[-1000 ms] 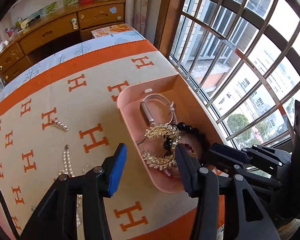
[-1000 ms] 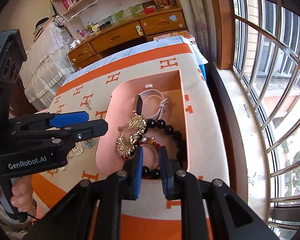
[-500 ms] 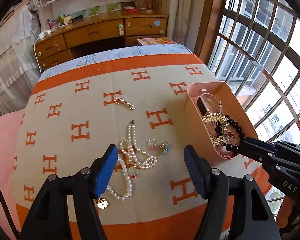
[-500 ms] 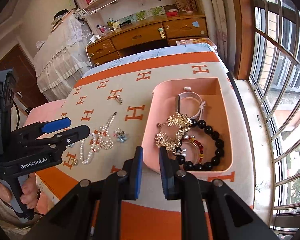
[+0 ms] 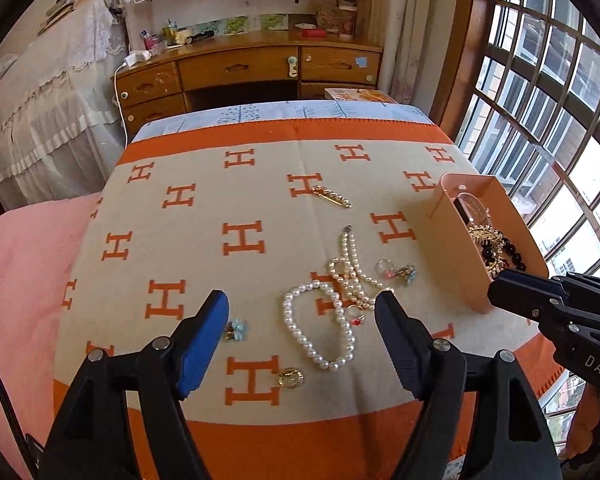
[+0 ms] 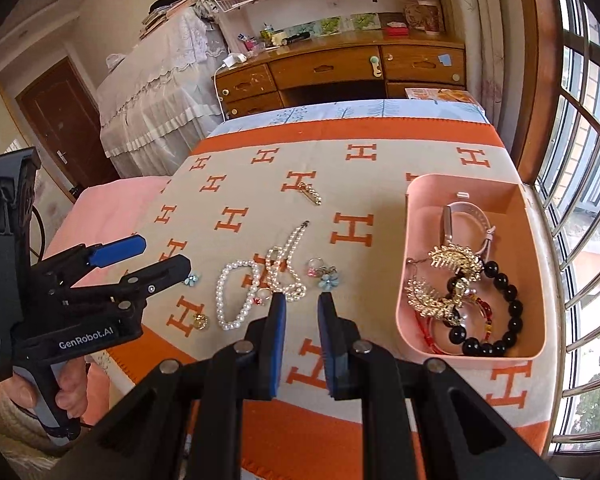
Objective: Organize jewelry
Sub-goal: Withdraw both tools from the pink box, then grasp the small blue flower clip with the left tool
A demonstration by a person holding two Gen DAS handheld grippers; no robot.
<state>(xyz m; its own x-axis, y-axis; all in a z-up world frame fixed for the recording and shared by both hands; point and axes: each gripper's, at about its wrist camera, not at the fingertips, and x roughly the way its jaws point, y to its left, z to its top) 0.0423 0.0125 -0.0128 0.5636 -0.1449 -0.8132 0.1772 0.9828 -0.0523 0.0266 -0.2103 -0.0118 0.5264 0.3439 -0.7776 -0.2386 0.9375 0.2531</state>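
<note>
A pink tray (image 6: 416, 216) (image 5: 452, 248) at the right holds a watch (image 6: 466, 220), gold combs (image 6: 452, 276) and a black bead bracelet (image 6: 504, 312). On the H-patterned cloth lie pearl strands (image 5: 324, 320) (image 6: 252, 284), rings (image 5: 398, 270) (image 6: 324, 272), a gold clip (image 5: 332, 196) (image 6: 310, 193), a blue flower piece (image 5: 236, 328) (image 6: 191, 279) and a gold coin charm (image 5: 291, 378) (image 6: 200, 321). My left gripper (image 5: 300, 316) is open and empty above the pearls. My right gripper (image 6: 302, 308), jaws a narrow gap apart, is empty near the rings.
The cloth covers a bed (image 5: 260, 208) with a pink sheet (image 5: 16, 280) at the left. A barred window (image 6: 580, 160) runs along the right side close to the tray. A wooden desk (image 5: 252, 68) stands beyond the bed's far end.
Both grippers have pulled back and swung left from over the tray to the loose jewelry on the cloth. The right jaws have parted slightly; the left stays wide open.
</note>
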